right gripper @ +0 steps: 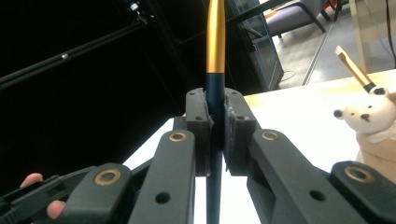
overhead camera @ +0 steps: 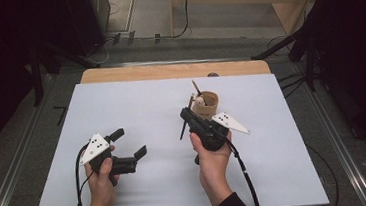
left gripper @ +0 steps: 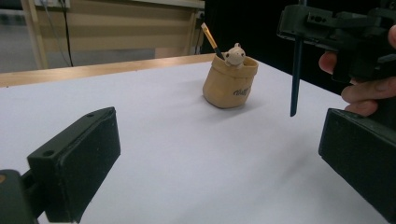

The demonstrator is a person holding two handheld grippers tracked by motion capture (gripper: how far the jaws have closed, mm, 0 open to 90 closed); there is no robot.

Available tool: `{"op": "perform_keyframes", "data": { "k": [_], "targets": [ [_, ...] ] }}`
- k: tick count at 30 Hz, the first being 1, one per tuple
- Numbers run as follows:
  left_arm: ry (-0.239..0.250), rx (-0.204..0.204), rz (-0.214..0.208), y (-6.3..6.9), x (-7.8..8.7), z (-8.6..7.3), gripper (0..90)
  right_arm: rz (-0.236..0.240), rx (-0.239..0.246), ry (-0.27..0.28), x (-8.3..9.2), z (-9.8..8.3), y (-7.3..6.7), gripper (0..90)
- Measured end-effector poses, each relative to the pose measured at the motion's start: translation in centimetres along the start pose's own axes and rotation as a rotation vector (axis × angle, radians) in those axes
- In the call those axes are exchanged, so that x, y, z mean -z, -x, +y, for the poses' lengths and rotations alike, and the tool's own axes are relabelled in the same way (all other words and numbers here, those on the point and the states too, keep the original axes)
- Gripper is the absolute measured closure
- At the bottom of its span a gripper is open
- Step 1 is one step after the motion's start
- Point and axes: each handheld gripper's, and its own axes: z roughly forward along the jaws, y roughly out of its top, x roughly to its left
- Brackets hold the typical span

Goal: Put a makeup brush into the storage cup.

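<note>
One brush [right gripper: 215, 88], dark blue in the handle with a gold ferrule, is clamped upright between the pads of the right gripper [overhead camera: 188, 118]; its top runs past the upper edge of the right gripper view and its bristles cannot be made out. In the left gripper view the handle's lower end [left gripper: 294, 88] hangs just above the white table cover [overhead camera: 136, 107], right of the holder. One tan, sack-shaped holder [left gripper: 229, 86] stands right of centre, toward the far side of the table, just beyond the right gripper. It bears dark script, too blurred to read. A small white bear figure [left gripper: 234, 54] sits at its rim beside a second brush [left gripper: 211, 40], whose lower part is hidden inside. The left gripper [overhead camera: 127, 144], near left, has its jaws wide apart with nothing between them.
</note>
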Motion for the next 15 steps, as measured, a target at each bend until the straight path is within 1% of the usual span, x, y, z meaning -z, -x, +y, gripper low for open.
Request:
{"op": "perform_keyframes", "data": {
  "k": [5,7,10,13,14,15],
  "targets": [
    [0.013,-0.003,0.021,-0.5,1.1,-0.2,0.0,-0.009,0.031,-0.005,0.0,0.1,0.3,84.2],
    [0.012,-0.018,0.037,-0.7,1.6,-0.3,0.0,-0.010,0.046,-0.006,0.1,0.2,0.4,84.2],
    [0.013,-0.042,0.072,-1.0,2.3,-0.5,0.0,-0.017,0.059,-0.011,0.1,0.3,0.6,84.2],
    [0.028,-0.046,0.077,-1.2,2.9,-0.8,0.0,-0.022,0.069,-0.010,0.1,0.5,0.8,84.2],
    [0.026,-0.051,0.082,-1.3,3.1,-0.8,0.0,-0.025,0.075,-0.010,0.2,0.6,0.8,84.2],
    [0.035,-0.049,0.084,-1.4,3.3,-0.8,0.0,-0.026,0.079,-0.010,0.2,0.6,0.9,84.2]
  ]
}}
